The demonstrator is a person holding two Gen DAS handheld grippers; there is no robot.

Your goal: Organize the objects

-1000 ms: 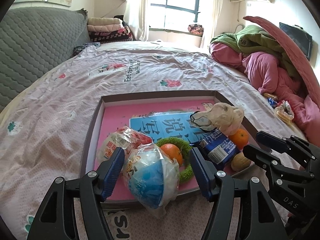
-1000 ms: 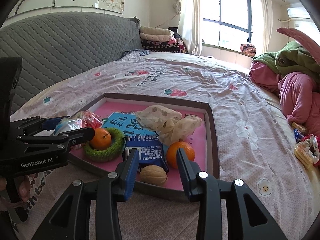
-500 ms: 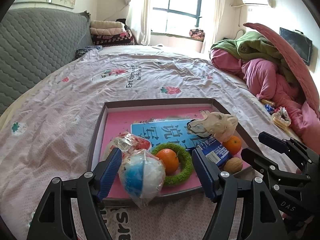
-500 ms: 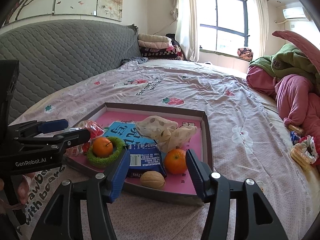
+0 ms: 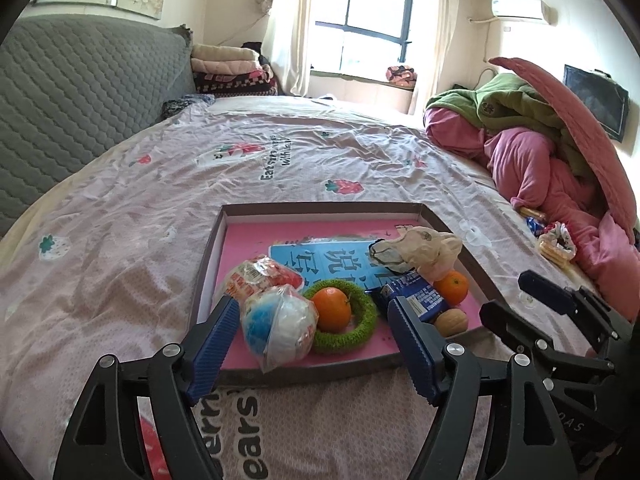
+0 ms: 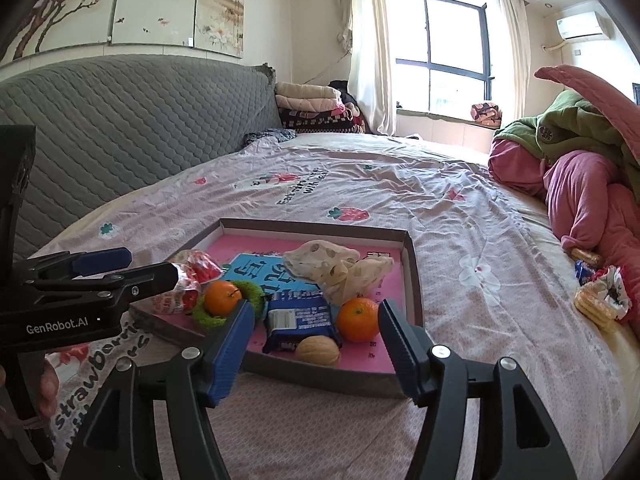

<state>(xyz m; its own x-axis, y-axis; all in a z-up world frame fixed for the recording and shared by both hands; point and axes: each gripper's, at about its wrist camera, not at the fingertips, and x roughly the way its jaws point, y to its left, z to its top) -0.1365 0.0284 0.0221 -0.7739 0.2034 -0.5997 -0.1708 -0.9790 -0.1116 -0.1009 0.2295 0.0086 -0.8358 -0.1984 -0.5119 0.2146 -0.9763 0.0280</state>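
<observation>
I had both tongs held just short of the near rim of the tray (image 5: 208,268), above the printed bedsheet (image 5: 120,240). The left gripper (image 5: 310,338) stood wide apart and gripped nothing; its jaws had just been opening, and the bagged blue-and-white ball (image 5: 276,322) lay in line between them, inside the tray's near corner, clear of both pads. The right gripper (image 6: 316,338) was likewise spread, its jaws having just been opening, with nothing clamped; in line between its fingers lay the walnut (image 6: 318,350) at the tray's near edge, the blue snack packet (image 6: 298,318) just behind it, and an orange (image 6: 358,319) toward the right finger. Between the two tongs, a second orange (image 5: 331,309) sat inside the green ring (image 5: 360,326). Beyond the left gripper's left finger lay the red-and-white wrapped packet (image 5: 256,276), touching the ball's bag. Farther in, a blue booklet (image 5: 320,258) lay flat on the pink tray floor, with a crumpled beige bag (image 5: 420,248) resting on its right part. Off to the right of the right gripper, well apart from the tray, lay some small snack items (image 6: 600,296) beside the heap of pink and green bedding (image 6: 580,184). Farthest ahead stood the grey quilted headboard (image 6: 140,128), the folded blankets (image 6: 312,108) and the window (image 6: 444,52).
</observation>
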